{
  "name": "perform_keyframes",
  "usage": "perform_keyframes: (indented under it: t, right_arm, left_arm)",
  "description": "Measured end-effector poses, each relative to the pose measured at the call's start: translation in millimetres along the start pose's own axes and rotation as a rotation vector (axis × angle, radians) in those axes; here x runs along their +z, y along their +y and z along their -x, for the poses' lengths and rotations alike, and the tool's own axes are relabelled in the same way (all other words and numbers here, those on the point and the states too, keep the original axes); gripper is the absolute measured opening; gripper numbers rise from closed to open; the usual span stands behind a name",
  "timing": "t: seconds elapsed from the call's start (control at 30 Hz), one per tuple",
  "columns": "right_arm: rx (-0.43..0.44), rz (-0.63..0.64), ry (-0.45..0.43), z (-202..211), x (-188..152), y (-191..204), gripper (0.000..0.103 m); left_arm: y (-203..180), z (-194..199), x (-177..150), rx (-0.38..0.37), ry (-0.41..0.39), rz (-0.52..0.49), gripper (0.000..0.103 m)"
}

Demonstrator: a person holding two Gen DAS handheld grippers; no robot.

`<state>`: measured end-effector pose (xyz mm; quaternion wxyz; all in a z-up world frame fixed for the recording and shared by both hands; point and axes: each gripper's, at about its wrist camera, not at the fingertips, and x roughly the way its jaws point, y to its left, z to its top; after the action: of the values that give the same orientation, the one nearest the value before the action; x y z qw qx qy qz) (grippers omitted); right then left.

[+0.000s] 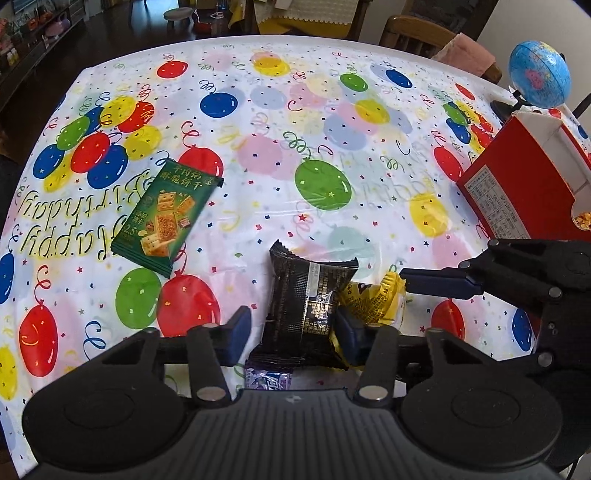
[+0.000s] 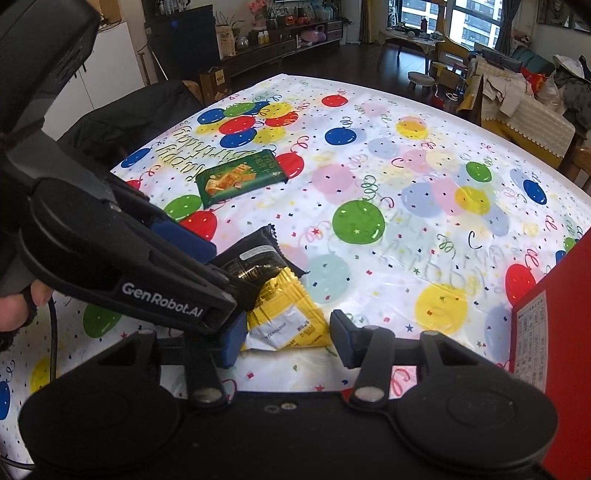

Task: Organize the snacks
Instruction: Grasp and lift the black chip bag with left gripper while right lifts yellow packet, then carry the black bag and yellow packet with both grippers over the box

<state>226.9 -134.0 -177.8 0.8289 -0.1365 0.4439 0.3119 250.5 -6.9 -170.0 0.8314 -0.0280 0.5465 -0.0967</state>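
Observation:
A black snack packet (image 1: 306, 306) lies near the table's front edge. My left gripper (image 1: 293, 328) straddles it, both blue pads against the packet's near sides. A yellow packet (image 2: 288, 325) lies right beside it, touching the black packet (image 2: 251, 262). My right gripper (image 2: 288, 341) is shut on this yellow packet, a pad at each side. In the left wrist view one of the right gripper's fingers (image 1: 439, 284) rests against the yellow packet (image 1: 380, 302). A green cracker packet (image 1: 168, 218) lies flat further left, also the green packet (image 2: 240, 179) in the right wrist view.
A balloon-print tablecloth (image 1: 332, 122) covers the table. A red carton (image 1: 517, 184) with an open top stands at the right edge, with a small globe (image 1: 539, 74) behind it. A purple wrapper (image 1: 267, 380) peeks out under my left gripper. A chair (image 1: 417, 33) stands at the far side.

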Motion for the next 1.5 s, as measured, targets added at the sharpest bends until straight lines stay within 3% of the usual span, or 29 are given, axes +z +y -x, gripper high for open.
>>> perform_keyframes:
  t: [0.07, 0.2, 0.73, 1.17, 1.5]
  right_arm:
    - [-0.009, -0.007, 0.004, -1, 0, 0, 0.044]
    - [-0.034, -0.014, 0.007, 1, -2, 3, 0.041]
    - [-0.097, -0.139, -0.046, 57, -15, -2, 0.04]
    - [-0.163, -0.237, -0.202, 137, -26, -15, 0.04]
    - [-0.231, -0.31, -0.281, 187, -45, -40, 0.04]
  left_arm:
    - [-1, 0, 0, 0.003, -0.003, -0.006, 0.038]
    - [-5, 2, -1, 0.016, -0.013, -0.029, 0.033]
    - [-7, 45, -7, 0.021, -0.062, 0.023, 0.033]
    - [-52, 108, -10, -0.01, -0.184, -0.009, 0.033]
    - [-105, 132, -3, -0.031, -0.254, -0.061, 0.033]
